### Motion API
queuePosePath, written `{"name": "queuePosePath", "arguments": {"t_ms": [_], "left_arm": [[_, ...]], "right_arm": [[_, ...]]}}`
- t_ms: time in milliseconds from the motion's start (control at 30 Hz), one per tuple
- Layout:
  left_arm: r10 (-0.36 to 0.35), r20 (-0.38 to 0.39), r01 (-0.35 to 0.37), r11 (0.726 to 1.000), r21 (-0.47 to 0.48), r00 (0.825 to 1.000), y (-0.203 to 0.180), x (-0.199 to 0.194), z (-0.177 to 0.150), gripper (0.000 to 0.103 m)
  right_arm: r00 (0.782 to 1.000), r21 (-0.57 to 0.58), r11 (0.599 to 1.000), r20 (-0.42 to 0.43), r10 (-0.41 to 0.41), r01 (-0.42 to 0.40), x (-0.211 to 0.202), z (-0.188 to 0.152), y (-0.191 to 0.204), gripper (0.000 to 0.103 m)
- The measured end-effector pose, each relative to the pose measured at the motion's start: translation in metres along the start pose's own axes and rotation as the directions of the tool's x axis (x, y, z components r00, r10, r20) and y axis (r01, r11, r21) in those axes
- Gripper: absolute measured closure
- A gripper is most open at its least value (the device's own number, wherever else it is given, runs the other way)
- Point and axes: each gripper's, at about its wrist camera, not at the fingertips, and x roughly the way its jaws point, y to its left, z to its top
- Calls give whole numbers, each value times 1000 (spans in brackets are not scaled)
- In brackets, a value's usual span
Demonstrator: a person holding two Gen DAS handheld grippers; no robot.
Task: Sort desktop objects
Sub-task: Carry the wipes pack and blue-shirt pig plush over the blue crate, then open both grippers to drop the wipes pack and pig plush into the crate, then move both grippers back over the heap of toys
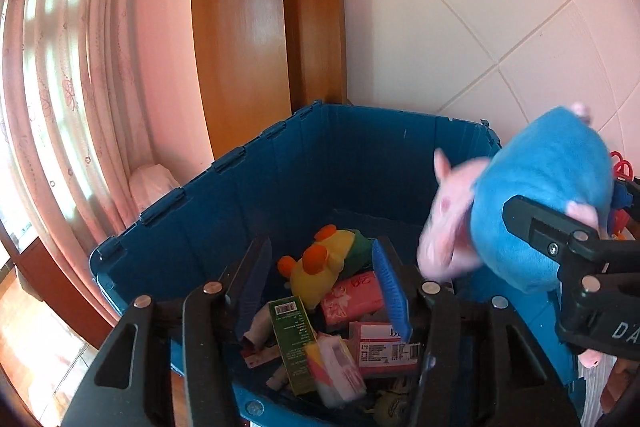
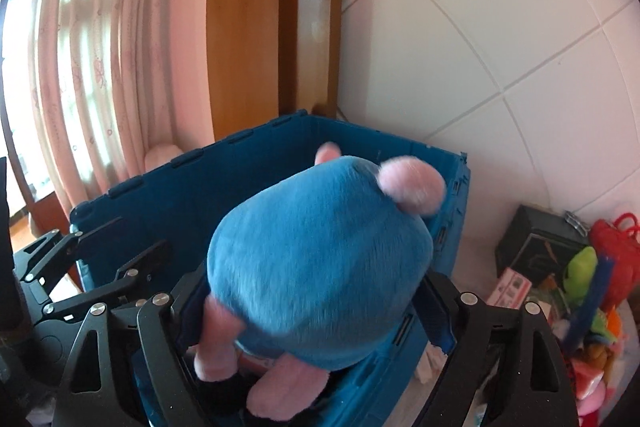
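Observation:
A blue plush pig (image 2: 320,267) with pink limbs sits between the fingers of my right gripper (image 2: 312,291), which is shut on it. It hangs over the near rim of the blue crate (image 2: 180,187). In the left wrist view the same plush pig (image 1: 548,195) hangs at the right above the crate (image 1: 280,167). My left gripper (image 1: 322,251) hovers over the crate's inside, open with nothing between its blue pads (image 1: 390,287). Below it lie a yellow plush duck (image 1: 320,267), a pink packet (image 1: 352,297), a green box (image 1: 292,335) and a pink-and-white box (image 1: 384,347).
The crate stands against a white tiled wall (image 2: 480,47) and a wooden door frame (image 1: 240,27), with a pink curtain (image 1: 80,67) to the left. To the right of the crate are a black box (image 2: 532,243) and a heap of colourful toys (image 2: 600,287).

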Motion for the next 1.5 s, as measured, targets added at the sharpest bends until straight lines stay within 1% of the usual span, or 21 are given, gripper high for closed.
{"name": "queuePosePath", "arguments": {"t_ms": [100,167,200,267,400,567,700,800,867,967,1033,1100,1200,1233,1267,1300,1333,1367,1433,1467,1500], "left_arm": [[-19,-3,19,1000,-13,1000,2,2,0,48],[-31,-11,31,999,-23,999,5,5,1,47],[-33,-12,33,999,-26,999,5,4,1,47],[-47,-9,47,998,-29,999,2,0,0,47],[-75,-1,75,997,-21,997,-9,-12,-4,47],[-113,56,113,994,3,992,-28,-38,-8,47],[-165,90,163,986,28,982,-54,-59,-9,47],[-228,93,223,973,66,969,-84,-75,-10,47],[-262,86,254,963,96,961,-110,-84,-13,47],[-328,47,319,937,142,943,-152,-90,-20,47],[-374,5,368,914,170,927,-183,-89,-27,47],[-411,-39,412,895,173,911,-216,-86,-35,47],[-468,-110,480,866,139,877,-266,-73,-54,47],[-472,-131,487,864,126,872,-282,-70,-61,47],[-467,-144,483,868,112,872,-292,-65,-67,47],[-451,-150,466,880,92,880,-303,-59,-74,47],[-414,-156,428,901,69,897,-316,-50,-84,47],[-396,-166,409,911,56,903,-323,-47,-91,47],[-361,-221,377,926,33,906,-339,-30,-106,47],[-337,-267,358,933,33,903,-350,-18,-119,47],[-320,-289,345,938,41,902,-355,-14,-127,47]], "right_arm": [[999,-9,999,13,-34,34,-1,1,-1,13],[999,-14,999,26,-44,44,-6,3,0,1],[998,-18,999,34,-47,48,-9,3,0,0],[997,-21,998,47,-60,62,-16,3,0,0],[997,13,998,51,-59,58,-29,-5,-12,0],[995,74,995,70,-68,63,-57,-22,-39,0],[987,130,983,80,-138,127,-89,-42,-73,0],[975,186,962,58,-214,200,-112,-63,-110,0],[963,236,939,35,-267,252,-130,-81,-142,0],[943,298,900,-8,-332,319,-155,-111,-189,0],[927,334,868,-51,-373,367,-173,-135,-224,0],[906,364,832,-103,-412,419,-189,-162,-263,0],[879,396,786,-170,-446,475,-210,-202,-313,0],[870,407,770,-198,-451,492,-216,-216,-332,0],[864,417,757,-220,-452,502,-220,-229,-348,0],[860,425,748,-240,-450,510,-225,-243,-364,0],[854,430,738,-263,-449,520,-230,-257,-382,0],[848,431,731,-281,-449,530,-233,-268,-395,0],[840,430,722,-310,-446,542,-239,-292,-422,0],[839,434,719,-318,-441,542,-241,-303,-435,0],[840,441,716,-329,-431,541,-242,-315,-447,0]]}}
